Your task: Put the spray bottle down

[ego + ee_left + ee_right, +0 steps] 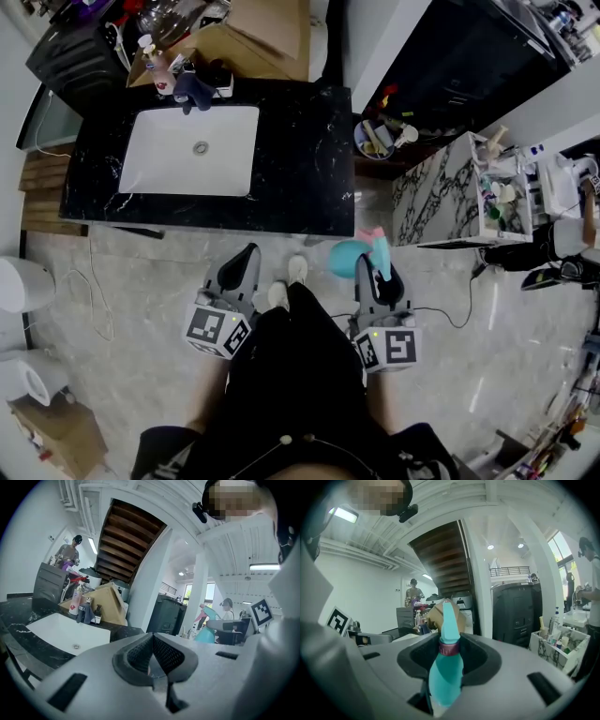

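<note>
- Your own dark-clothed body (291, 394) fills the bottom of the head view at 6 o'clock, with your pale shoes (286, 281) just above it on the marbled floor (122, 281).
- At 8 o'clock you hold the left gripper (248, 255) over the floor, its marker cube (216, 330) nearest you. In the left gripper view its jaws are pressed together at the tips, with nothing between them.
- At 10 o'clock the white sink (150, 178) sits in the black marble counter (300, 178). A small pump bottle (153, 64) and a cardboard box (262, 42) stand behind it.
- At 4 o'clock you hold the right gripper (375, 267), and it is pinching the spray bottle (347, 258).
- In the right gripper view, the teal spray bottle (445, 677) runs up between the jaws. Its dark red collar is level with the pads and its nozzle head points away from you.
- From above, the spray bottle hangs over the floor just off the counter's front right corner, touching neither the counter nor the floor.
- At 3 o'clock a white marbled stand (441, 202) holds an open caddy (502, 202) of small items.
</note>
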Motion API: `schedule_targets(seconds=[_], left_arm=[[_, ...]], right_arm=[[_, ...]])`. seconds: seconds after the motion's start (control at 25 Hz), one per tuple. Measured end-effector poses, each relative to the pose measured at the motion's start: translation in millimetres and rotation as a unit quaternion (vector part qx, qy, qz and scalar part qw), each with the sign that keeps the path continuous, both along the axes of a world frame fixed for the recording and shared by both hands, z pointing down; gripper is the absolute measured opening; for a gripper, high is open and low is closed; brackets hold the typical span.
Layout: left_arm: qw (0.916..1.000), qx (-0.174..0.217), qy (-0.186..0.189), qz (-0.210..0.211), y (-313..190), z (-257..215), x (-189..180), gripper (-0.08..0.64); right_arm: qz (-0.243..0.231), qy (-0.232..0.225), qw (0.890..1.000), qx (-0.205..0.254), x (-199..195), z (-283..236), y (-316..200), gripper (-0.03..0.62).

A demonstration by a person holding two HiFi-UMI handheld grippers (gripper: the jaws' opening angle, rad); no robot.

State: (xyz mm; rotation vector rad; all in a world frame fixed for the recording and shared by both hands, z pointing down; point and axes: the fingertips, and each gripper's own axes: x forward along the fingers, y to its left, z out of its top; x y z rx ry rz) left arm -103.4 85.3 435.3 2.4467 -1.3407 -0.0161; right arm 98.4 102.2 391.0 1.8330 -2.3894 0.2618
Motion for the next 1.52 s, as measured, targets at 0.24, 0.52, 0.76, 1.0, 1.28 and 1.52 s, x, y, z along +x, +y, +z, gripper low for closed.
schedule_targets(seconds=[0.24, 0.52, 0.76, 1.0, 1.28, 1.52], left_arm=[[1.0, 0.002, -0.008, -0.002, -16.7, -2.1, -0.5, 0.003], [0.9995, 0.016, -0.018, -0.019, -55.8, -10.6, 0.6, 0.003], [0.9985, 0.014, -0.03, -0.044, -97.5, -15.1, -1.3, 0.003], [0.9968, 0.0, -0.04, -0.069, -132.8, -8.7, -1.4, 0.003], [0.9933, -0.016, -0.05, -0.103, -156.7, -0.2, 2.0, 0.003], [0.9884, -0.04, -0.055, -0.136, -162.8, 10.0, -3.9, 0.003]], right_arm=[[-0.01, 0.002, 1.0, 0.005, -0.1, 2.0, -22.0, 0.146], [-0.029, 0.011, 0.999, 0.014, 7.2, 5.9, -81.4, 0.146], [-0.049, 0.018, 0.998, 0.022, 19.3, 9.9, -157.2, 0.146], [-0.078, 0.022, 0.996, 0.024, 25.7, 22.7, -241.5, 0.146], [-0.146, -0.011, 0.989, 0.018, 18.1, 47.0, -333.7, 0.144], [-0.152, 0.002, 0.988, 0.037, 13.8, 66.0, -395.5, 0.144]])
